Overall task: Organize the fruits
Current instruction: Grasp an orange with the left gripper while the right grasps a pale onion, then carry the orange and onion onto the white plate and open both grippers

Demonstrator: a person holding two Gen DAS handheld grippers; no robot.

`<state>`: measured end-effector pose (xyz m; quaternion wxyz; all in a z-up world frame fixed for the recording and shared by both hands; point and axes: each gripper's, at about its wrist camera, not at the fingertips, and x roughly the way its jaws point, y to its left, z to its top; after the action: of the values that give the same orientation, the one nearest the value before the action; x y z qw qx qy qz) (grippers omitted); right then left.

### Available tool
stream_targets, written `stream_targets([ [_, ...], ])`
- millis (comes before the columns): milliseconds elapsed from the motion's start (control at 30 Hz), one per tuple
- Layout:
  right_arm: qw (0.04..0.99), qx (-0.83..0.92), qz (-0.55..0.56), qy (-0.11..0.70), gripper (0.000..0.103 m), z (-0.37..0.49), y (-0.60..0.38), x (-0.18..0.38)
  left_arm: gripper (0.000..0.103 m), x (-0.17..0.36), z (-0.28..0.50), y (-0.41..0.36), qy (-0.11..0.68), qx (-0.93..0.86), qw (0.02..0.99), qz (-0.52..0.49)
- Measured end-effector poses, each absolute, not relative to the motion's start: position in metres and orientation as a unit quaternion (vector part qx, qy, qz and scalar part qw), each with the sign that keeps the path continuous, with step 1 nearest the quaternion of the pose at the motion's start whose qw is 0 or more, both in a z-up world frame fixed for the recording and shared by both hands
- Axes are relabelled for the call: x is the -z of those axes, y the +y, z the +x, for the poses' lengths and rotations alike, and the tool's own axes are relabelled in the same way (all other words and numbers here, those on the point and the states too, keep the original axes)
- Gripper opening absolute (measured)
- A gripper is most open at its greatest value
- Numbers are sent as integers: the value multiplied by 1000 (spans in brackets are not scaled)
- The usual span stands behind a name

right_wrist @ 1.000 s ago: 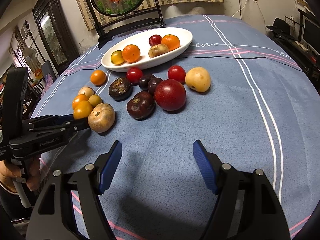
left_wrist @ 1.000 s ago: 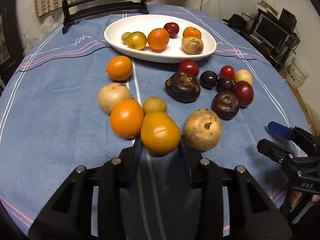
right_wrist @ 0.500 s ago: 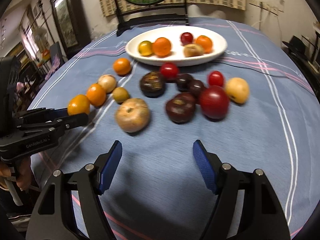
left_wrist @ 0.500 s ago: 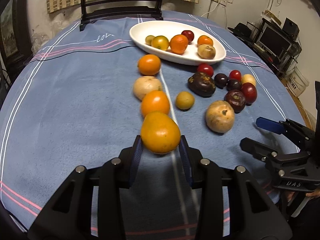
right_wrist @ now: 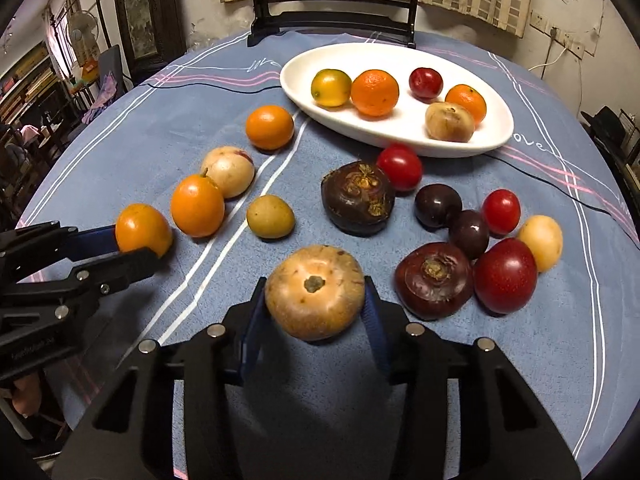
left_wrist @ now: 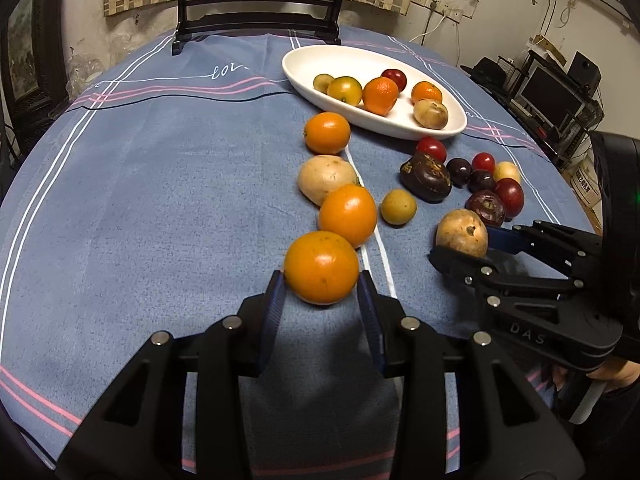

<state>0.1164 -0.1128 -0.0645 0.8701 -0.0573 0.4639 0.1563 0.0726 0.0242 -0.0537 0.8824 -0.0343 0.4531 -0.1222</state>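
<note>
While your left gripper (left_wrist: 321, 304) sits at the lower centre of the left wrist view, its blue pads are clamped on an orange fruit (left_wrist: 321, 267), one pad on each flank. That same fruit shows at the left edge of the right wrist view, pinched between the black fingers coming in from the left.

Your right gripper (right_wrist: 315, 312) is at the lower centre of its own view, and its jaws are closing around a tan round fruit (right_wrist: 315, 292) with a dark stem scar facing the camera. The fruit fills the gap between the pads, and both appear to touch its sides. In the left wrist view you can see this gripper entering from the right edge, its fingers on either side of the tan fruit.

Loose fruit lies on the blue tablecloth (left_wrist: 160, 200) across the middle of both frames: oranges and pale fruits running up the left of the right wrist view, a dark purple fruit (right_wrist: 357, 199) at centre, and a cluster of dark and red fruits at the right. A white oval dish (right_wrist: 496, 136) sits in the upper centre of the frame with six fruits in it. Behind it stands a dark wooden stand (right_wrist: 332, 20).
</note>
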Motion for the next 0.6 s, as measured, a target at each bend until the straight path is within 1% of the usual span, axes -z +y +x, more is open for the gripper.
stream_targets([
  [67, 870, -159, -51, 464, 46, 113, -116, 64, 40, 55, 76, 22, 456, 123, 881, -34],
  [133, 870, -162, -46, 464, 46, 111, -119, 64, 46, 57, 79, 19, 459, 121, 880, -31],
  [233, 869, -168, -39, 463, 46, 107, -123, 64, 49, 61, 86, 15, 464, 119, 878, -27],
  [300, 869, -170, -34, 463, 46, 105, -126, 63, 48, 61, 90, 12, 461, 116, 879, -21],
  [367, 869, -170, -30, 463, 46, 103, -129, 63, 41, 61, 92, 10, 459, 121, 880, -19],
  [600, 874, -176, -15, 453, 46, 96, -138, 53, 41, 52, 83, 11, 457, 129, 880, -20],
])
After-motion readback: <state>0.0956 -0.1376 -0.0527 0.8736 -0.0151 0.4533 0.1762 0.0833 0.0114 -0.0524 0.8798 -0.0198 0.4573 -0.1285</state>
